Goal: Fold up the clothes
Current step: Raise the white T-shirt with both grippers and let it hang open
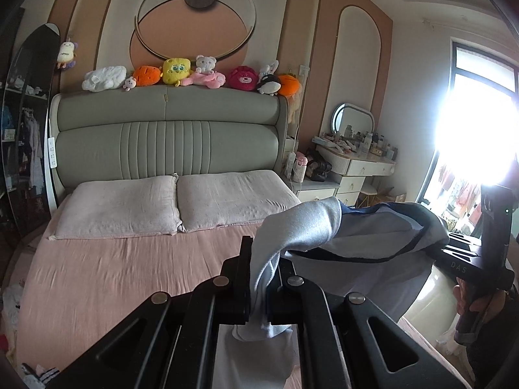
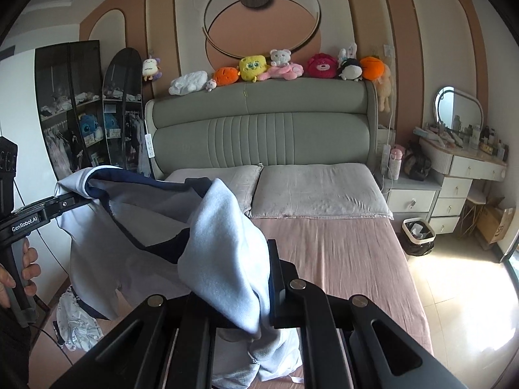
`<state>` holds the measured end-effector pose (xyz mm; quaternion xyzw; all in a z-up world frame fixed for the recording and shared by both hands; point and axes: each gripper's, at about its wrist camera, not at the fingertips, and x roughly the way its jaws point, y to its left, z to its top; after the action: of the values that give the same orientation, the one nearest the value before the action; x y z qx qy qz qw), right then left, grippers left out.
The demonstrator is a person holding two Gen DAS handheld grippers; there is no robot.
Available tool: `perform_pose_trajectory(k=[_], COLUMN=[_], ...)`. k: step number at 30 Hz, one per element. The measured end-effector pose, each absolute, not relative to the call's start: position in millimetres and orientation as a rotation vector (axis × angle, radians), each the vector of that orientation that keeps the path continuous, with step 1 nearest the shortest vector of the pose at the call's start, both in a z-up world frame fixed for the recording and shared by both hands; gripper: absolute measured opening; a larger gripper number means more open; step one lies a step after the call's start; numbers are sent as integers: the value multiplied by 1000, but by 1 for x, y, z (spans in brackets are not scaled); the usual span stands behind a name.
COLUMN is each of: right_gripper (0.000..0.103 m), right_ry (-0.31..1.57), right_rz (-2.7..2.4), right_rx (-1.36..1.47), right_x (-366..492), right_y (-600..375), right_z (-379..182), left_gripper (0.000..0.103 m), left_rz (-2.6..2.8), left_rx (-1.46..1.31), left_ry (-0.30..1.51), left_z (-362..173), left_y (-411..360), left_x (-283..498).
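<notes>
Fabric is bunching between the closed jaws of both claws: a pale blue sweatshirt [image 1: 301, 230] with navy trim is hanging in the air, stretched between them above the pink bedsheet [image 1: 129, 265]. The left gripper [image 1: 264, 278] is pinching one light blue edge of the garment, with cloth spilling out below and behind its fingers. The right gripper [image 2: 259, 291] is clamping another edge the same way (a thick fold is draping over its left finger and hiding it). In the left wrist view, the right gripper is sitting off to the right of the left claw, a hand [image 1: 467, 298] wrapping its handle. In the right wrist view, the left gripper is showing at the far left, fingers [image 2: 29, 259] curling around its grip. Ahead of both claws, two pillows [image 2: 321, 191] are lying against the grey headboard [image 2: 259, 129], and plush toys [image 2: 253, 68] are lining its top. Below the sweatshirt, left of the right claw, crumpled clothes [image 2: 76, 321] are lying on the floor.
</notes>
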<state>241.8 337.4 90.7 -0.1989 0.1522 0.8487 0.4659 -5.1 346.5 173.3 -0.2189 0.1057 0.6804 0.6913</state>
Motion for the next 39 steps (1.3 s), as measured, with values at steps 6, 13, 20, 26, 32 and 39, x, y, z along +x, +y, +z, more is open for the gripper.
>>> perform_pose_trajectory(k=[6,13,20,26,32,39], right_gripper=[6,6,6,6,6,6], right_ry=[305,285,403,515,587,674], right_rz=[2105,2110,2084,2068,2028,1969], right_rx=[-491,-560,-705,-797,-900,-1002], right_x=[226,211,194,178,153,129], right_y=[315,306,347,409,490,592], right_z=[108,91,26,-34,-92,-163], left_gripper=[5,5,5,5,5,5], left_rz=[1524,1551,1528,1502,1473,1421], left_rx=[-468,-550,-696,-807,-902,-984], left_ry=[211,265,337,382,469,541], left_z=[187,161,98,40,-26,-103], left_y=[319,322,365,422,499,585], left_x=[-14,-22,-39,-64,-96,-122])
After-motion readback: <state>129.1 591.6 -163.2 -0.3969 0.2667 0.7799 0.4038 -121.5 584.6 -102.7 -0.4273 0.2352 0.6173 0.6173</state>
